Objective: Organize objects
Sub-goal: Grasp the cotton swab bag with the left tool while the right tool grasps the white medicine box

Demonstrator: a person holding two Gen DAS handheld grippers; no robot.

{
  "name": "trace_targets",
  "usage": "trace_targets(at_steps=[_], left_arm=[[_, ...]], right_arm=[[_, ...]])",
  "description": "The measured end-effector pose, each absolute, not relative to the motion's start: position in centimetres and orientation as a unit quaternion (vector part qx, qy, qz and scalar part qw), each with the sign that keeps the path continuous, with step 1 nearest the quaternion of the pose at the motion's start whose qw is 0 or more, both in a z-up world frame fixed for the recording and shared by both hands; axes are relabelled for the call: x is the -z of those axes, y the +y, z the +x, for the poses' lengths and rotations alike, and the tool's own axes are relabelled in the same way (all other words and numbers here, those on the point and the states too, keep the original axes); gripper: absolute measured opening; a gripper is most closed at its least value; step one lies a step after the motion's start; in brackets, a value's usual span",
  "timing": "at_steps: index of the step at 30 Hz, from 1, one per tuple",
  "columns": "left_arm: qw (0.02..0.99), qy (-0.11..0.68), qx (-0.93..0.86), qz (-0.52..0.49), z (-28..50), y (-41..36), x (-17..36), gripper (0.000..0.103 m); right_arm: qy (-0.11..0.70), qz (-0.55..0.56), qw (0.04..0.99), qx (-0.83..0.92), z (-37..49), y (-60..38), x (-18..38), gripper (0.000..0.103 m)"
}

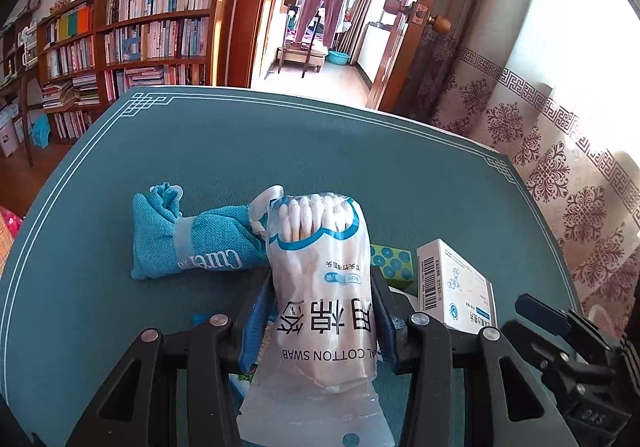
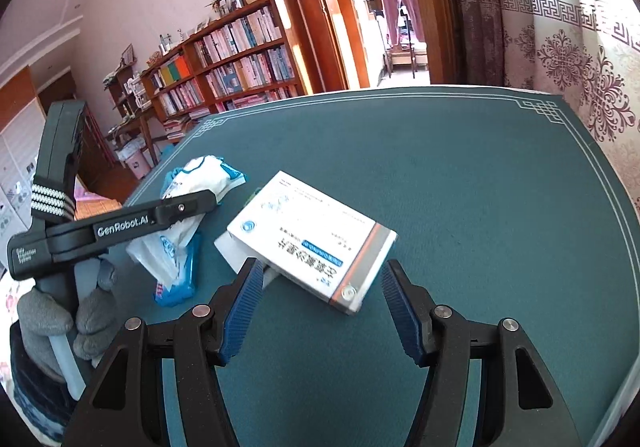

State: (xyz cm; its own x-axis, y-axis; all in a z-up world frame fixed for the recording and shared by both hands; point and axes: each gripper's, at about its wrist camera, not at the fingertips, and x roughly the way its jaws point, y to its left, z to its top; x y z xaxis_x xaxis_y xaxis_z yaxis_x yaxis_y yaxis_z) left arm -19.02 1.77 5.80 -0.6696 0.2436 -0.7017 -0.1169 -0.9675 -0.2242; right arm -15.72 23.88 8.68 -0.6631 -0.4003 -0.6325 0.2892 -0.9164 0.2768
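Observation:
My left gripper (image 1: 320, 287) is shut on a clear bag of cotton swabs (image 1: 320, 267) and holds it above the teal table mat (image 1: 280, 151). A blue Curel cloth pouch (image 1: 192, 243) lies on the mat behind it to the left. A white medicine box (image 1: 456, 287) lies to the right, beside a green dotted box (image 1: 392, 263). In the right wrist view my right gripper (image 2: 320, 287) is open, its blue pads on either side of the near end of the white medicine box (image 2: 312, 243). The left gripper (image 2: 176, 213) with the swab bag (image 2: 188, 207) shows at the left there.
The mat (image 2: 480, 187) has free room at the far side and right. A blue packet (image 2: 180, 279) lies under the swab bag. A patterned curtain (image 2: 580, 87) hangs at the right, and a bookshelf (image 1: 140, 39) and an open doorway (image 1: 328, 15) stand beyond the table.

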Motion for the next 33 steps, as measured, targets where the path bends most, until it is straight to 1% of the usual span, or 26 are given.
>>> trace_targets(at_steps=[4,6,10,13,16,22,25,27,33], left_arm=[[0.101,-0.088,-0.912,-0.388,-18.9,1.4,-6.4,0.049],[0.102,-0.091,-0.912,-0.386,-18.9,1.2,-6.6,0.049],[0.103,-0.094,-0.912,-0.387,-19.0,1.2,-6.6,0.049],[0.102,-0.094,-0.911,-0.388,-19.0,1.2,-6.6,0.049],[0.098,-0.100,-0.912,-0.386,-19.0,0.8,-6.7,0.049],[0.095,-0.106,-0.913,-0.383,-18.7,0.6,-6.9,0.049],[0.099,-0.104,-0.913,-0.381,-18.4,0.8,-7.1,0.049],[0.101,-0.103,-0.914,-0.378,-18.2,1.0,-7.3,0.049],[0.105,-0.106,-0.915,-0.376,-18.1,0.8,-7.6,0.049]], right_arm=[[-0.116,0.371,0.196,0.900,-19.0,24.3,-8.9,0.063],[-0.131,0.378,0.195,0.895,-20.6,24.5,-8.7,0.065],[-0.138,0.393,0.193,0.888,-23.0,24.5,-7.8,0.066],[-0.143,0.407,0.217,0.876,-23.4,24.4,-7.1,0.066],[-0.120,0.423,0.243,0.864,-22.2,23.9,-6.7,0.066],[-0.071,0.432,0.293,0.850,-17.2,22.7,-6.3,0.067],[-0.044,0.432,0.288,0.853,-15.6,21.7,-5.8,0.067],[-0.026,0.431,0.279,0.858,-15.0,21.0,-5.5,0.073],[0.045,0.419,0.237,0.875,-13.4,18.6,-4.8,0.074]])
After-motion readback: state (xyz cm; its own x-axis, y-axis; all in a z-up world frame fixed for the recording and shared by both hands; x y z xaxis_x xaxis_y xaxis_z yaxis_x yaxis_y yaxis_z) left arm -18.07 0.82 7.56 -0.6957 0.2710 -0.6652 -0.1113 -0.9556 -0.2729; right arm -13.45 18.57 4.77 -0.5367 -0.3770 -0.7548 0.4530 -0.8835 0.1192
